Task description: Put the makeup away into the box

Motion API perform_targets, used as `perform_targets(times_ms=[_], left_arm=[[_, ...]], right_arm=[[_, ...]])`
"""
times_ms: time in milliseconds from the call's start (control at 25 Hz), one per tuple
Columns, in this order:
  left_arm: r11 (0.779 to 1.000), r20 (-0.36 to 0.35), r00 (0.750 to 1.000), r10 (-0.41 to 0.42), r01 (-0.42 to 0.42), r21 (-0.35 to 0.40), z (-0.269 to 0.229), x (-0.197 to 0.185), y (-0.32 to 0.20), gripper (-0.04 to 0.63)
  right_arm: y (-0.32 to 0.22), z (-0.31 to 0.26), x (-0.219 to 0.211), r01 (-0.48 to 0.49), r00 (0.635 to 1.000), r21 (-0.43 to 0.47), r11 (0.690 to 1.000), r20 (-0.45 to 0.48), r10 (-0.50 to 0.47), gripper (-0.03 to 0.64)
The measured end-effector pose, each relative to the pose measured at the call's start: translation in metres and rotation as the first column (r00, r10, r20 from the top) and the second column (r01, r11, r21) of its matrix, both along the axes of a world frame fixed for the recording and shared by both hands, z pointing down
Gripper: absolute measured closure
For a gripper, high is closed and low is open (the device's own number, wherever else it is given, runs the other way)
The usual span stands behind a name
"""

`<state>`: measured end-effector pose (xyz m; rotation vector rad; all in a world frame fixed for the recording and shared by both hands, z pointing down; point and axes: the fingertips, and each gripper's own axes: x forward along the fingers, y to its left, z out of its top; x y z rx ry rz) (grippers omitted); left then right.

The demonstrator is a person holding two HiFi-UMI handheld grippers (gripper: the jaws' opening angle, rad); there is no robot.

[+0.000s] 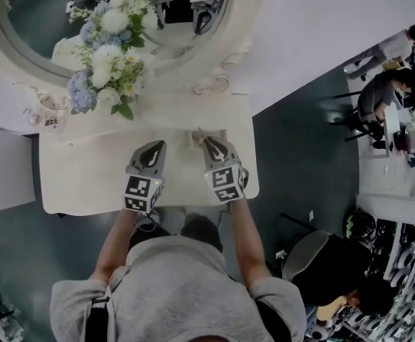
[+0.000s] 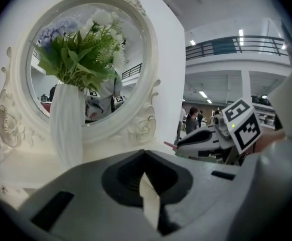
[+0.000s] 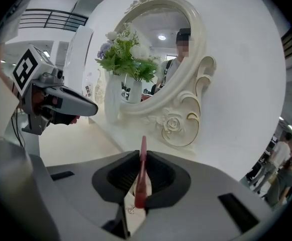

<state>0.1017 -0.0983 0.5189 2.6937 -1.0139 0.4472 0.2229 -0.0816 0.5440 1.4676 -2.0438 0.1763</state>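
Note:
On the white dressing table (image 1: pixel 86 184) my two grippers hover side by side, tips toward the mirror. My right gripper (image 1: pixel 209 142) is shut on a thin red makeup stick (image 3: pixel 142 167), which stands edge-on between the jaws. Its pink tip (image 2: pixel 170 145) also shows in the left gripper view. A small beige box-like thing (image 1: pixel 195 138) lies at the right gripper's tip, mostly hidden by it. To the left, my left gripper (image 1: pixel 156 147) has its jaws together, and only a pale sliver shows between them.
A white vase of blue and white flowers (image 1: pixel 108 55) stands at the back left before the oval mirror (image 3: pixel 178 59). A small bottle and cup (image 1: pixel 47 112) sit at the far left corner. The table's right edge (image 1: pixel 254 162) drops to dark floor.

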Motion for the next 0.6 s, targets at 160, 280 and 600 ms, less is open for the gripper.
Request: perform_targets(times_ms=[160, 280, 600], left_arm=[[0.999, 0.012, 0.999, -0.030, 0.030, -0.028, 0.012, 0.013, 0.001, 0.595], [0.997, 0.023, 0.998, -0.059, 0.060, -0.047, 0.023, 0.019, 0.001, 0.595], [0.981, 0.040, 0.985, -0.167, 0.170, -0.092, 0.051, 0.018, 0.001, 0.595]], right_arm=[[-0.005, 0.016, 0.013, 0.048, 0.999, -0.031, 0.998, 0.003, -0.048, 0.561], [-0.009, 0.031, 0.014, 0.108, 0.994, -0.060, 0.992, -0.001, -0.108, 0.561], [-0.013, 0.071, 0.007, 0.270, 0.962, -0.138, 0.953, -0.009, -0.274, 0.561]])
